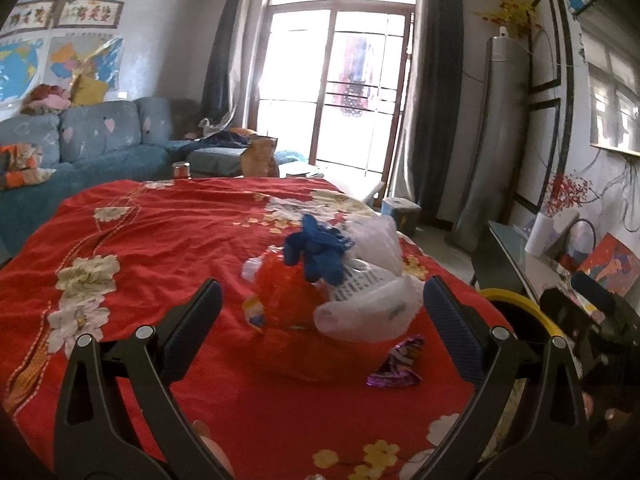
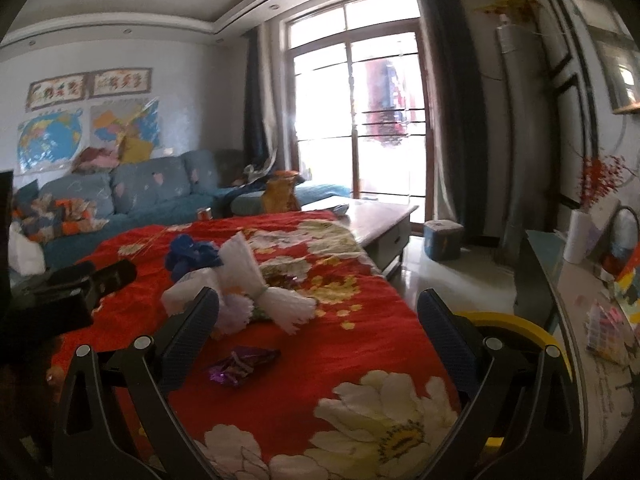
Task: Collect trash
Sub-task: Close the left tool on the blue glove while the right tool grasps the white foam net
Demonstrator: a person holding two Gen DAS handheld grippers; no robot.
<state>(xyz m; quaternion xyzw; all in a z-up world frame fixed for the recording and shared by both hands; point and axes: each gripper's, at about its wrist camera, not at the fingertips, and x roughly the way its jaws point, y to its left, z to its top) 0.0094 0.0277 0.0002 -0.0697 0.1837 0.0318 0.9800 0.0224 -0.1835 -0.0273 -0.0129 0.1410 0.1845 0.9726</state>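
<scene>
A pile of trash lies on the red floral cloth (image 1: pixel 160 232): a red plastic bag (image 1: pixel 280 292), a blue crumpled glove (image 1: pixel 316 248), a white plastic bag (image 1: pixel 368 308) and a purple foil wrapper (image 1: pixel 396 364). My left gripper (image 1: pixel 320 300) is open, its jaws either side of the pile, just short of it. In the right wrist view the purple wrapper (image 2: pixel 240 364) lies between my open right gripper's (image 2: pixel 320 312) jaws, with white foam netting (image 2: pixel 260 284) and the blue glove (image 2: pixel 192 256) beyond. The left gripper's body (image 2: pixel 80 288) shows at the left.
A yellow-rimmed bin (image 2: pixel 516 328) stands at the table's right edge, also in the left wrist view (image 1: pixel 524 312). A blue sofa (image 1: pixel 80 148), a low coffee table (image 2: pixel 380 216), a small blue stool (image 2: pixel 444 240) and a cluttered side table (image 2: pixel 592 300) surround the table.
</scene>
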